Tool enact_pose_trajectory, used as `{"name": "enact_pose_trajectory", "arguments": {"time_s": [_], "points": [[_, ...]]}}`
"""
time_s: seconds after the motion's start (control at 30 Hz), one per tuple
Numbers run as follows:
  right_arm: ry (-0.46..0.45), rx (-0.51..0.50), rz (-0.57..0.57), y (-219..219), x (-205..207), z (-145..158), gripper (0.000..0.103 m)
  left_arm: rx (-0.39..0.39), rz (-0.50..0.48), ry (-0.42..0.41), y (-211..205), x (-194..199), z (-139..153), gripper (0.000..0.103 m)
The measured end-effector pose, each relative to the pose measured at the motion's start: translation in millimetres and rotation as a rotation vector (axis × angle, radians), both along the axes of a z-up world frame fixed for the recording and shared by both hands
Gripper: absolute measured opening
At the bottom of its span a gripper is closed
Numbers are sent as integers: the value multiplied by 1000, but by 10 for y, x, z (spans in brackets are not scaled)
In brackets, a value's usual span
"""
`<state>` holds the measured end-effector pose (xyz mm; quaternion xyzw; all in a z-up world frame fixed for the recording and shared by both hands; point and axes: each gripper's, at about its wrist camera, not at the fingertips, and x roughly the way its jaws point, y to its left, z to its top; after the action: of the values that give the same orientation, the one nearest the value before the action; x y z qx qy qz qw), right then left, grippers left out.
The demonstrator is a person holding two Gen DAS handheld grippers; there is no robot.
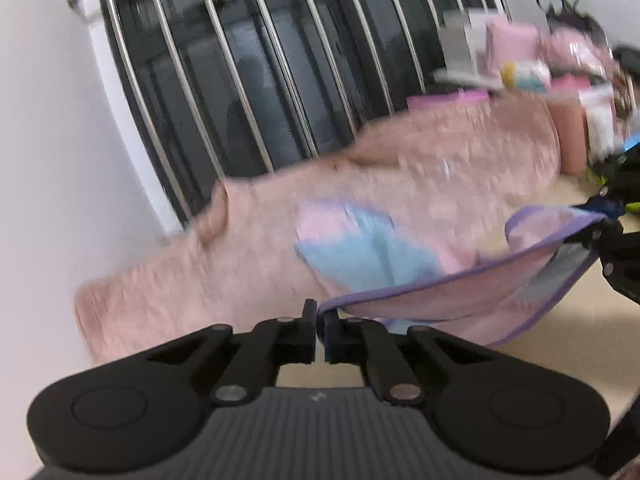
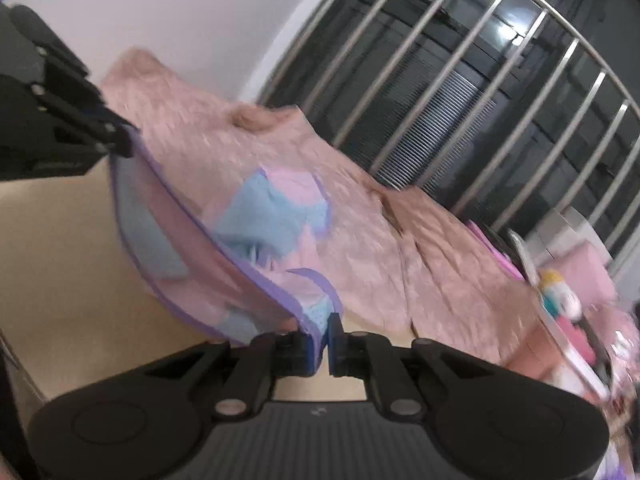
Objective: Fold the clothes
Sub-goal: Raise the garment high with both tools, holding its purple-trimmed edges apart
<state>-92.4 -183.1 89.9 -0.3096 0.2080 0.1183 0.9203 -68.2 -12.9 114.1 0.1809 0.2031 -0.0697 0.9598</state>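
A thin pink and light-blue garment (image 1: pixel 440 296) with purple trim hangs stretched between both grippers. My left gripper (image 1: pixel 319 320) is shut on one end of its purple hem, low in the left wrist view. The right gripper (image 1: pixel 600 216) holds the other end at that view's right edge. In the right wrist view my right gripper (image 2: pixel 325 344) is shut on the garment (image 2: pixel 192 240) at its trimmed edge. The left gripper (image 2: pixel 124 142) pinches the far corner at upper left. More of the blue and pink cloth rests on a fuzzy pink blanket (image 1: pixel 400 168). Both views are motion-blurred.
The fuzzy pink blanket (image 2: pixel 400 240) covers the far part of a beige surface (image 2: pixel 60 260). Behind it stands a dark window with metal bars (image 1: pixel 240 60). Pink boxes, bottles and other clutter (image 1: pixel 560 80) crowd the right end.
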Motion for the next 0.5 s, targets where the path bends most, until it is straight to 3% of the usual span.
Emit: {"name": "enact_pose_trajectory", "arguments": {"time_s": [0.17, 0.27, 0.37, 0.5], "points": [[-81, 31, 103, -88, 346, 1037, 6, 36, -5, -173, 55, 151, 1082, 3], [-94, 40, 170, -111, 482, 1690, 6, 57, -41, -217, 26, 232, 1627, 3], [-39, -11, 237, -102, 613, 2222, 6, 101, -91, -202, -3, 327, 2057, 3], [-18, -140, 260, -65, 655, 2683, 6, 195, -131, -168, -36, 404, 2433, 3]]}}
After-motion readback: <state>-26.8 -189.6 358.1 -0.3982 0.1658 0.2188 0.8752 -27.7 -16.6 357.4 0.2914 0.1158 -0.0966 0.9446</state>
